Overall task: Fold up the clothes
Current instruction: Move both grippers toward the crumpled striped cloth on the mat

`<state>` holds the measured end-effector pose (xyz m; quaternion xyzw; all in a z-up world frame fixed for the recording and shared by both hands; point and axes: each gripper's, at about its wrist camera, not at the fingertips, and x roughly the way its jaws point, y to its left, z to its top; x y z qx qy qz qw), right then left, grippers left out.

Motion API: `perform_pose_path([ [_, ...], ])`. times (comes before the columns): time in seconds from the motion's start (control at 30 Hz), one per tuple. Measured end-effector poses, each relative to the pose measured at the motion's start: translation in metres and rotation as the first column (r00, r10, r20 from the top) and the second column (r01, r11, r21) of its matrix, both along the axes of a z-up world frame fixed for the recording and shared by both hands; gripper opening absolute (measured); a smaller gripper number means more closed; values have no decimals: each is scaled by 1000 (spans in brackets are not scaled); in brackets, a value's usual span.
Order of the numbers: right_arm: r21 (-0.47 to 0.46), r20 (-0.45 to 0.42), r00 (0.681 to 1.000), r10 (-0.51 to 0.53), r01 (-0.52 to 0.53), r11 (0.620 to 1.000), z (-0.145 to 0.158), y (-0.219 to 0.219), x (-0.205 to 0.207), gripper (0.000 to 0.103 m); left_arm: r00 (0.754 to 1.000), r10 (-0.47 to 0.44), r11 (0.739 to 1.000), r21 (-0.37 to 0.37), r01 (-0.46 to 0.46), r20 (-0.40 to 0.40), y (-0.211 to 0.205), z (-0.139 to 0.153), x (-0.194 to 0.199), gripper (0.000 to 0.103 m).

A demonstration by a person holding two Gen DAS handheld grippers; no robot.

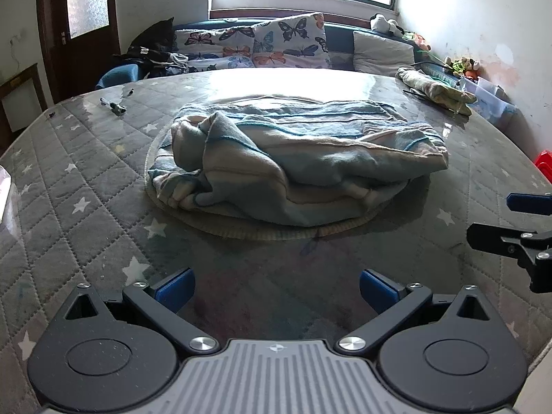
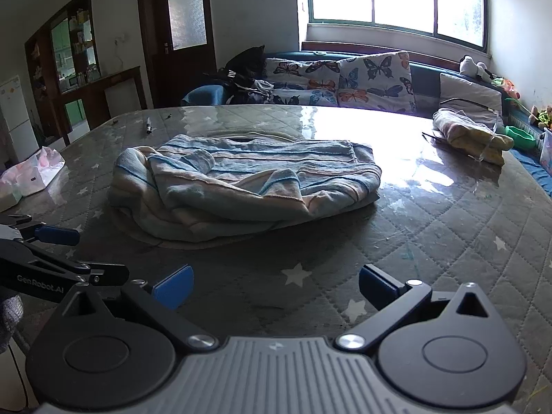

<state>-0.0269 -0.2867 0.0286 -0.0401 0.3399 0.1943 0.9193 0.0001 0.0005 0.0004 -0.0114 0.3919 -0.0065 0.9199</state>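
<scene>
Left claw: black two-finger tool with blue pads, jaws spread wide with nothing between them; it hangs over bare quilt short of the garment, tilted downward, seemingly poised to reach in.
Right claw: same build, jaws likewise spread and empty; it sits beside the left one, so the pair faces the near edge of the garment together, which suits a two-handed fold.
Desk: grey quilted cover with white stars under a glossy clear sheet; the flat top gives room to spread and crease cloth.
Round mat: pale woven disc lying under the garment, its rim showing at the near side.
Striped sweater: soft blue-and-cream knit, the task's thing, lying mid-desk on the mat, bunched at its left with loose folds; I judge it only partly folded.
Second garment: cream and yellow bundle at the far right of the desk, well apart from the sweater, probably set aside.
Pen: small dark stick at the far left edge.
Sofa: blue, with butterfly-print cushions, beyond the desk under the bright window.
</scene>
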Motion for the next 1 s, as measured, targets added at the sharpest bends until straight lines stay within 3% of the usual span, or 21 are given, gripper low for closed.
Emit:
perform_pose_path([
  [1.0,-2,-30,999,26,-26,1000,-3,12,-15,103,1000,-20,1000,10,20,-16,-13,1,-11,103],
])
